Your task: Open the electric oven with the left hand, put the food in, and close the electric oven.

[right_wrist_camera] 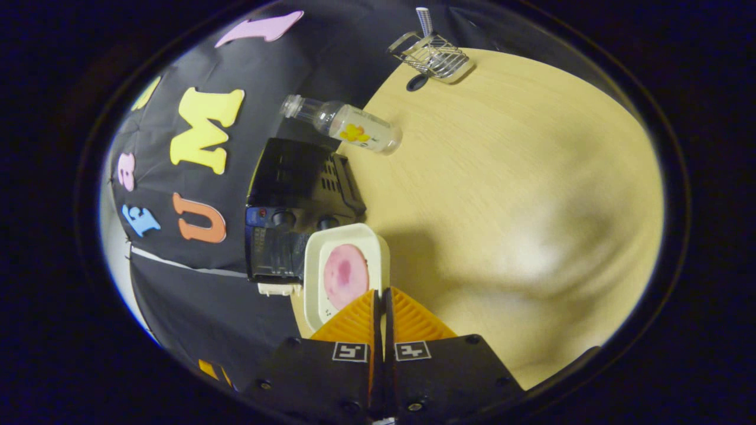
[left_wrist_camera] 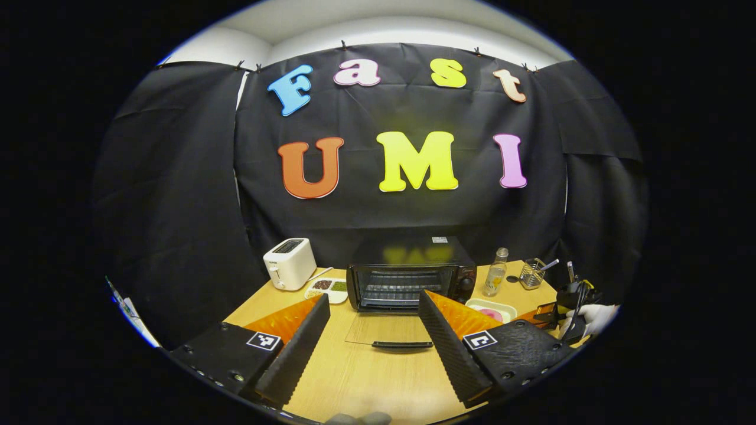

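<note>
The black electric oven (left_wrist_camera: 411, 268) stands at the back of the wooden table (left_wrist_camera: 366, 378). Its glass door (left_wrist_camera: 390, 330) lies folded down flat, handle toward me, and the rack inside shows. My left gripper (left_wrist_camera: 373, 298) hovers open in front of the door, holding nothing. A white plate (left_wrist_camera: 493, 308) carrying a pink slice of food (right_wrist_camera: 345, 276) sits just right of the oven (right_wrist_camera: 295, 195). My right gripper (right_wrist_camera: 381, 293) is shut on the near rim of the plate (right_wrist_camera: 316, 277); a gloved hand (left_wrist_camera: 593, 319) holds that gripper at the table's right edge.
A white toaster (left_wrist_camera: 289, 264) and a small dish of beans (left_wrist_camera: 328, 288) stand left of the oven. A clear bottle (left_wrist_camera: 495, 273) and a wire basket (left_wrist_camera: 533, 273) stand to its right, the bottle (right_wrist_camera: 348, 127) close to the oven's side. Bare tabletop (right_wrist_camera: 531, 206) lies beyond the plate.
</note>
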### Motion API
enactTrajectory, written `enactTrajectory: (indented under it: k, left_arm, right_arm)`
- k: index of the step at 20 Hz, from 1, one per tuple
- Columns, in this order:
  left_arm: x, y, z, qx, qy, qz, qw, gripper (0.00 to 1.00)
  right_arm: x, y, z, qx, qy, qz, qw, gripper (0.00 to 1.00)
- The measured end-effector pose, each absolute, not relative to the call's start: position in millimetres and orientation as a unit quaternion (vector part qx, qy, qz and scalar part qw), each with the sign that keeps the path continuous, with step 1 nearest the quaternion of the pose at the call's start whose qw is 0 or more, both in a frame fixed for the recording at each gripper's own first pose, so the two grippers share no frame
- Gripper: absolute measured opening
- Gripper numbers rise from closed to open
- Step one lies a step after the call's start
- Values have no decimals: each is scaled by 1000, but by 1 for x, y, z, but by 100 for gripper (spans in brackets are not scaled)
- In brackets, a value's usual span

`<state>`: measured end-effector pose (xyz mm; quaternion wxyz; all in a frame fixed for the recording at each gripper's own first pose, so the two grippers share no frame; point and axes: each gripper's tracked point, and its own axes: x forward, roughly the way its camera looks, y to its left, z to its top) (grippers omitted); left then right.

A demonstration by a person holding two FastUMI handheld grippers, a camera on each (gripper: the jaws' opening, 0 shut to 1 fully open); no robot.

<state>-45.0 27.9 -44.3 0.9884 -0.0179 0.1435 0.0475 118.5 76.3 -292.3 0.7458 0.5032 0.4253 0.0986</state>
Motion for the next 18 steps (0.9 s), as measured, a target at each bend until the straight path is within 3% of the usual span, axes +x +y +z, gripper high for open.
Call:
enactTrajectory:
  k: [1, 11, 12, 18]
  left_arm:
    - [-44, 36, -45, -18, 144, 43, 989, 96]
    - [-51, 88, -59, 1, 154, 13, 988, 96]
    - [-52, 89, -62, 4, 156, 13, 988, 96]
    - [-73, 106, -72, 8, 166, 19, 986, 96]
  right_arm:
    - [117, 88, -288, 511, 418, 91, 746, 0]
    - [122, 226, -289, 574, 388, 45, 720, 4]
    - [124, 241, -290, 576, 391, 46, 717, 0]
    - [147, 306, -294, 570, 404, 65, 713, 4]
